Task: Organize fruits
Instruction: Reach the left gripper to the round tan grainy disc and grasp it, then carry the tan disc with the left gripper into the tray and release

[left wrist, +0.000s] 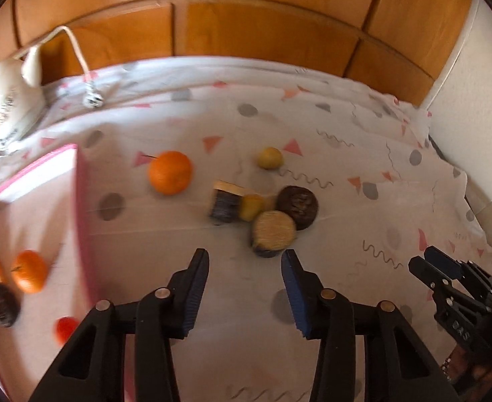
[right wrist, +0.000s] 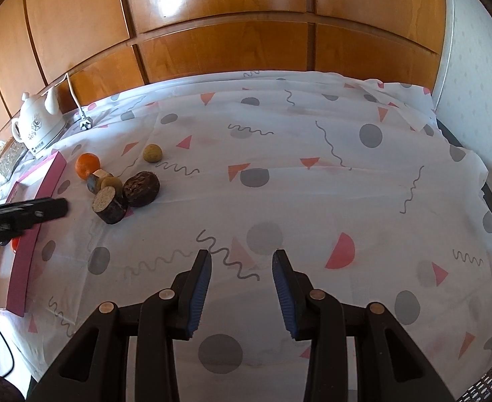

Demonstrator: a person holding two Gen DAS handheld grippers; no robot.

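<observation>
On the patterned cloth lie an orange (left wrist: pixel 170 172), a small yellow-green fruit (left wrist: pixel 270 158), a dark brown round fruit (left wrist: pixel 297 206) and two dark cut pieces with pale faces (left wrist: pixel 274 232) (left wrist: pixel 225 202), a small yellow fruit (left wrist: pixel 251 206) among them. The same cluster (right wrist: pixel 125 191) shows far left in the right wrist view. My left gripper (left wrist: pixel 246 256) hangs open just short of the nearest cut piece, with nothing between its fingers. My right gripper (right wrist: pixel 242 256) stands open over bare cloth, well right of the fruit. A pink-edged box (left wrist: pixel 81 201) on the left holds an orange (left wrist: pixel 29 271), a dark fruit (left wrist: pixel 1 303) and a red one (left wrist: pixel 65 328).
A white kettle (left wrist: pixel 8 100) with its cord and plug (left wrist: pixel 93 100) stands at the back left against a wooden panelled wall (left wrist: pixel 262 26). The cloth (right wrist: pixel 312 167) falls away at the table's right edge beside a white wall.
</observation>
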